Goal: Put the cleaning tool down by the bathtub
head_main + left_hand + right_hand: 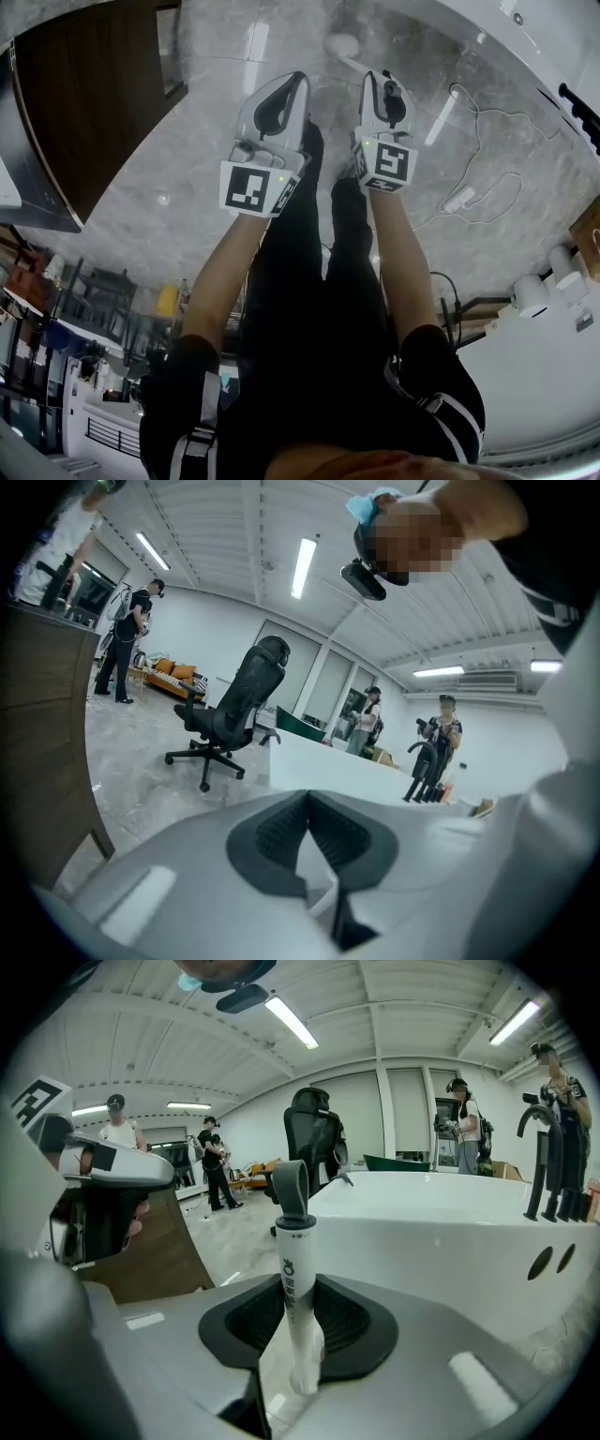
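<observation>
The cleaning tool (294, 1269) is a white stick handle with a grey looped end. It stands upright between the pads of my right gripper (298, 1312), which is shut on it. From the head view, the tool's white round end (341, 44) sticks out beyond the right gripper (380, 80) over the marble floor. The white bathtub (450, 1232) lies just to the right of the tool, with its rim (487, 33) at the top right. My left gripper (296, 82) hangs beside the right one, its pads (281, 832) together with nothing between them.
A dark wooden cabinet (84, 103) stands to the left. A white cable with an adapter (459, 199) lies on the floor near the tub. A black tap (544, 1157) rises on the tub's far edge. A black office chair (234, 714) and several people are in the background.
</observation>
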